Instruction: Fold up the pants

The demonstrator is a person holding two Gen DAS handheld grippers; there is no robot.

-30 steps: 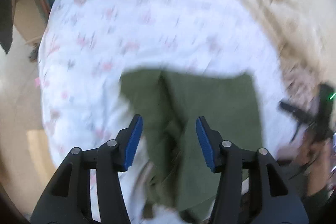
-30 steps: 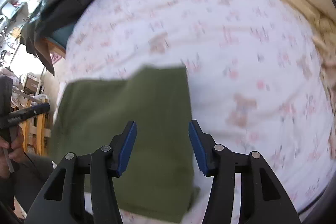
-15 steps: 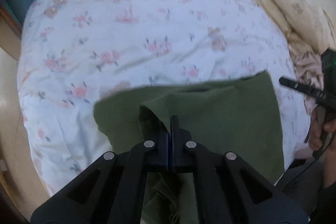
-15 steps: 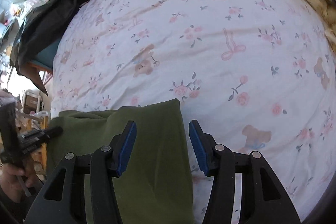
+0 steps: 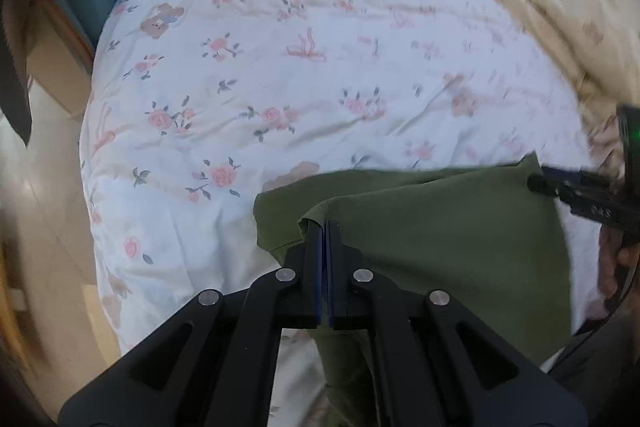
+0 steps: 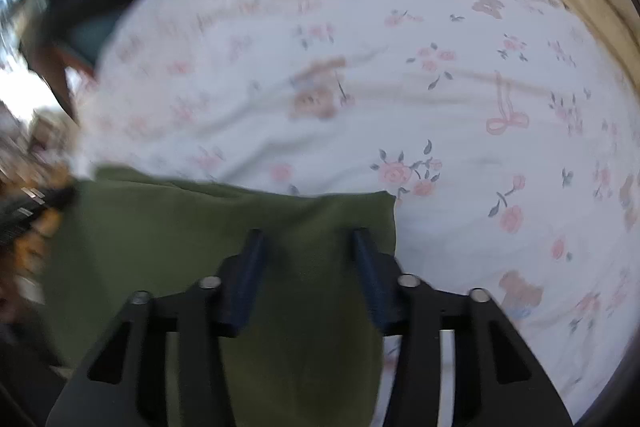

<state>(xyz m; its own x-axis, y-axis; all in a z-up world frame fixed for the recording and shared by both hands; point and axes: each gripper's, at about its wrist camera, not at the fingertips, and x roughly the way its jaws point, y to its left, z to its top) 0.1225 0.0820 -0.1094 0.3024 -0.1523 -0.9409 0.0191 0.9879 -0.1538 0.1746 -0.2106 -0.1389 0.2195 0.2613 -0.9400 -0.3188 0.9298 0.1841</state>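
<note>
Left wrist view: left tongs (image 5: 325, 227) clenched on green pants (image 5: 440, 227); right tongs (image 6: 306, 243) closing, unclamped, over them.

Your left gripper (image 5: 325, 227) is pointing steeply down, jaws pressed fully together, pinching raised fold of pants (image 5: 440, 239) between blue pads. Your right gripper (image 6: 306, 239) is also pointing steeply down over pants; its jaws are closing, blue pads (image 6: 244, 275) standing apart, cloth lying between them, pads not pressing on it. In left wrist view your right hand (image 5: 614, 251) is showing at right edge, wrapping around handle of right gripper.
</note>
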